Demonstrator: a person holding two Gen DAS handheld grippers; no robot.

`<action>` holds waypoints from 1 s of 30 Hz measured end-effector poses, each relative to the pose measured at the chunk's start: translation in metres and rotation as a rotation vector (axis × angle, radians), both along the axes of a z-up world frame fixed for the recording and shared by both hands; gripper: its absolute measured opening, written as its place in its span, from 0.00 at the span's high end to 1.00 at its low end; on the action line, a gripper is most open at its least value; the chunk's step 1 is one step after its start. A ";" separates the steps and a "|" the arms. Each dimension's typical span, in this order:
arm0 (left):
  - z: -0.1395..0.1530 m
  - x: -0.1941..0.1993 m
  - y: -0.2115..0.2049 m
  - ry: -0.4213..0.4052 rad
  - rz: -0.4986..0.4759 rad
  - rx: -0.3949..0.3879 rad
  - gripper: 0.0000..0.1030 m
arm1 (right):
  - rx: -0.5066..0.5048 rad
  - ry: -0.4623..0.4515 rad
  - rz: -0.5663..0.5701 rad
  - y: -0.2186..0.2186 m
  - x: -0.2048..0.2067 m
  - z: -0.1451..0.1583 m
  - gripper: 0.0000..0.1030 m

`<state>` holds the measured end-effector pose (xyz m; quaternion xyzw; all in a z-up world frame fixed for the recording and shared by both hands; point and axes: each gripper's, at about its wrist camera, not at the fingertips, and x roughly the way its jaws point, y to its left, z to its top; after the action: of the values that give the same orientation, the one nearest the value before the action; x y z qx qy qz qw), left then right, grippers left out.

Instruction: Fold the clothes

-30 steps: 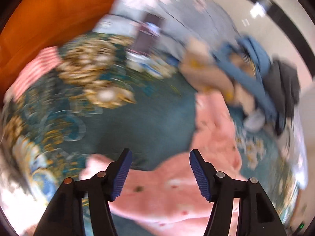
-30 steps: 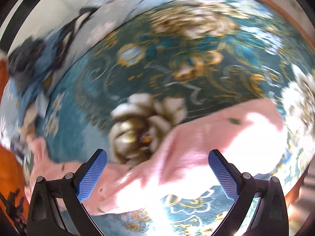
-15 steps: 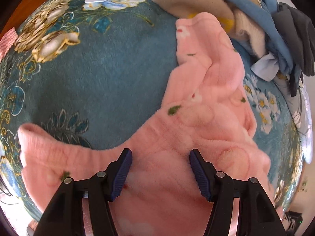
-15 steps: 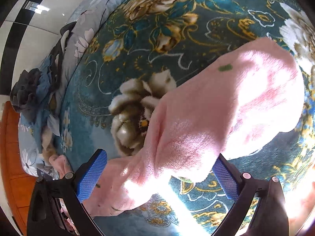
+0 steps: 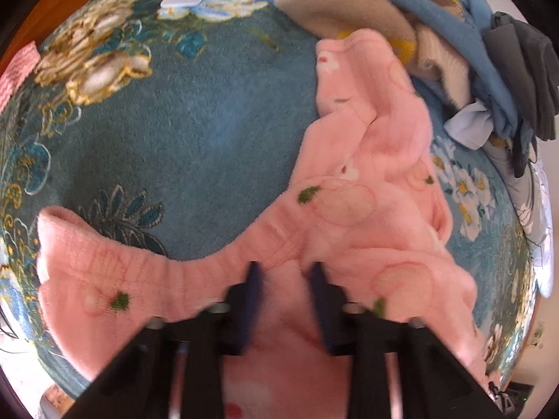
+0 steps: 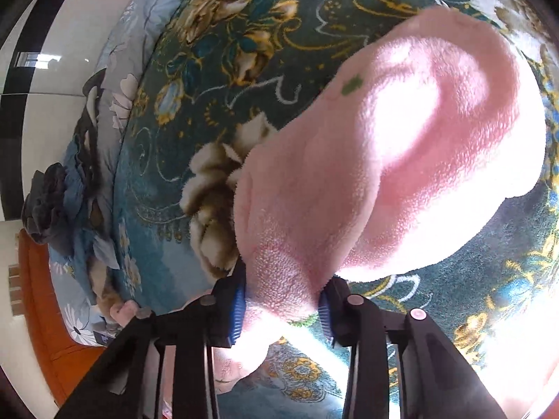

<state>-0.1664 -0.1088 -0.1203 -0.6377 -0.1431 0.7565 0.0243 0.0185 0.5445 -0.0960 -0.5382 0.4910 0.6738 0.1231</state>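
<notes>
One pink fleece garment [image 5: 367, 216] spread rumpled on a teal floral blanket [image 5: 195, 132] — fuzzy, dotted with small green leaves. Left gripper [image 5: 284, 293] pinching its ribbed waistband; right gripper [image 6: 281, 300] closing on a bunched fold. Beyond — one heap of clothes [image 5: 454, 42], beige, blue, grey.

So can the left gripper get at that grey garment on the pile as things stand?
Probably not right now. The left gripper is shut on the pink garment, so it is busy, and the grey garment lies at the far side of the pile, beyond the pink fleece and the blue garment.
</notes>
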 end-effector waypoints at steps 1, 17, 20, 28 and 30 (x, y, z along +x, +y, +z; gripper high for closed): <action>0.005 0.000 0.001 0.015 -0.004 -0.005 0.94 | 0.003 0.026 0.008 -0.001 -0.004 0.006 0.72; 0.159 -0.076 -0.013 0.372 0.016 0.055 0.96 | 0.146 0.473 0.138 0.008 -0.180 0.153 0.77; 0.178 -0.096 -0.018 0.409 0.045 0.021 0.96 | 0.200 0.527 0.170 0.003 -0.224 0.175 0.77; 0.132 -0.116 -0.020 0.291 0.030 -0.099 0.96 | 0.233 0.311 0.304 -0.036 -0.293 0.110 0.77; 0.106 -0.110 -0.023 0.236 0.049 -0.089 0.96 | 0.218 0.237 0.324 -0.046 -0.291 0.077 0.77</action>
<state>-0.2767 -0.1322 -0.0145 -0.5410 -0.1212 0.8322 -0.0057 -0.2727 0.4987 -0.0195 -0.5108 0.3332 0.7924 0.0124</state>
